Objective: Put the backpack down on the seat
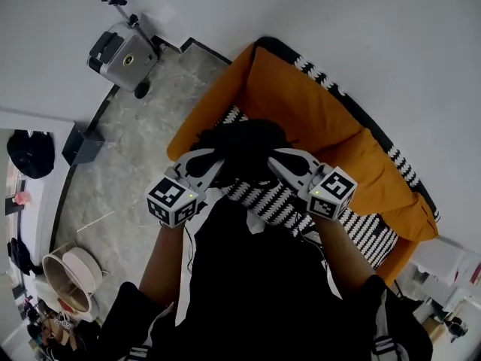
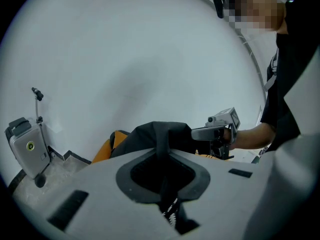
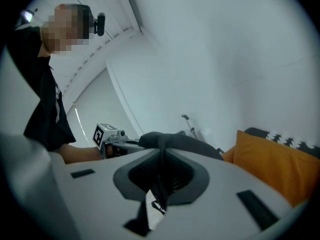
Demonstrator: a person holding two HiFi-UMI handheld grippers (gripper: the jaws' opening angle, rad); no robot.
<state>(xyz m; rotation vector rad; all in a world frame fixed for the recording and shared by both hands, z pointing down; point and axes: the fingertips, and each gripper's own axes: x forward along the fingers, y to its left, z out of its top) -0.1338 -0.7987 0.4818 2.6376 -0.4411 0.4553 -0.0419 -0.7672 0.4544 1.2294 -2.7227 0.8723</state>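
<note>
A black backpack (image 1: pixel 244 147) hangs over the orange sofa seat (image 1: pixel 301 100), carried between both grippers. My left gripper (image 1: pixel 218 165) is shut on a black strap at the pack's left side. In the left gripper view the strap (image 2: pixel 161 134) runs up from the closed jaws (image 2: pixel 161 156) to the backpack's body (image 2: pixel 142 134). My right gripper (image 1: pixel 273 162) is shut on a strap at the pack's right side. In the right gripper view that strap (image 3: pixel 162 184) is pinched between the jaws (image 3: pixel 162 154), with the backpack (image 3: pixel 187 143) beyond.
A black-and-white patterned cover (image 1: pixel 274 201) lies on the sofa's front part. A grey wheeled suitcase (image 1: pixel 122 55) stands by the wall on the marble floor (image 1: pixel 120 171). The white wall (image 1: pixel 338 21) runs behind the sofa. An orange cushion (image 3: pixel 272 166) shows to the right.
</note>
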